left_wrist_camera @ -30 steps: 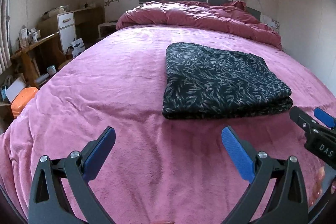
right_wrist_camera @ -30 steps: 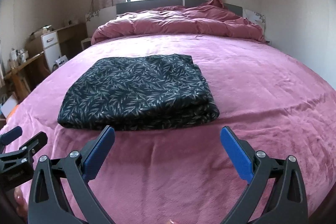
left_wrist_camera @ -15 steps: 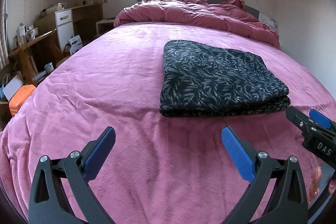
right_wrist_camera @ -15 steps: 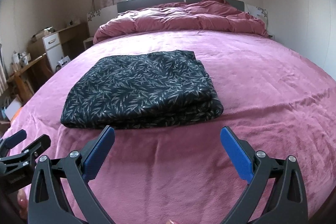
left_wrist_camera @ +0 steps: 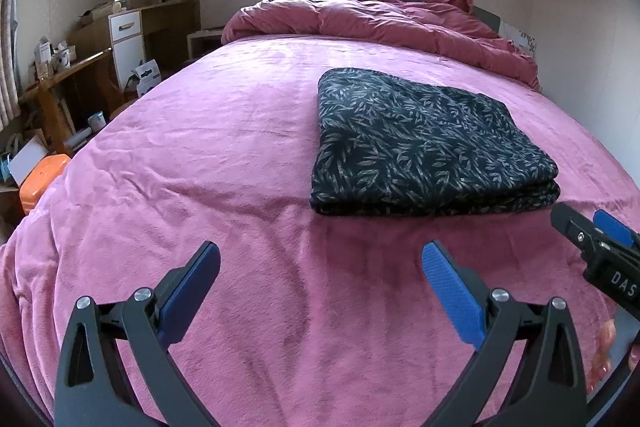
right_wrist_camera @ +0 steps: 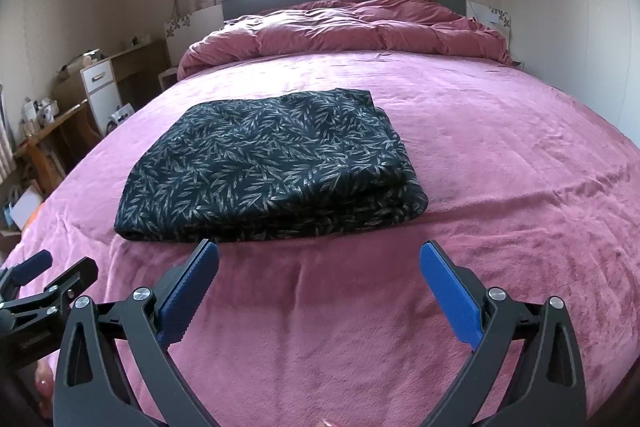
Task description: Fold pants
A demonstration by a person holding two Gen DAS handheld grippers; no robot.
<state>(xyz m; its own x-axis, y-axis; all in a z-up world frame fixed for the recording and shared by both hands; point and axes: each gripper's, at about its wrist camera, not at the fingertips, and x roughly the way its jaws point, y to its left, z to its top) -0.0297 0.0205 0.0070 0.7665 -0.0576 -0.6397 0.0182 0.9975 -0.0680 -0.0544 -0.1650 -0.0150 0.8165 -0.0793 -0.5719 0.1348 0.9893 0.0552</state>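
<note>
The pants (left_wrist_camera: 428, 143) are dark with a pale leaf print, folded into a flat rectangular stack on the pink bedspread (left_wrist_camera: 224, 155). In the right wrist view the pants (right_wrist_camera: 272, 163) lie just ahead and to the left. My left gripper (left_wrist_camera: 320, 267) is open and empty, held above the bedspread short of the stack's near left corner. My right gripper (right_wrist_camera: 319, 267) is open and empty, just short of the stack's near edge. Each gripper shows at the edge of the other's view: the right one (left_wrist_camera: 596, 247), the left one (right_wrist_camera: 48, 275).
A crumpled maroon duvet (left_wrist_camera: 380, 23) lies across the head of the bed below a window. To the left of the bed stand a wooden desk (left_wrist_camera: 64, 79), a white drawer unit (left_wrist_camera: 126, 35) and an orange box (left_wrist_camera: 42, 179). A wall runs along the right side.
Both grippers have drifted slightly, so the view of the folded pants shifts a little. The pants have not moved and both grippers stay open.
</note>
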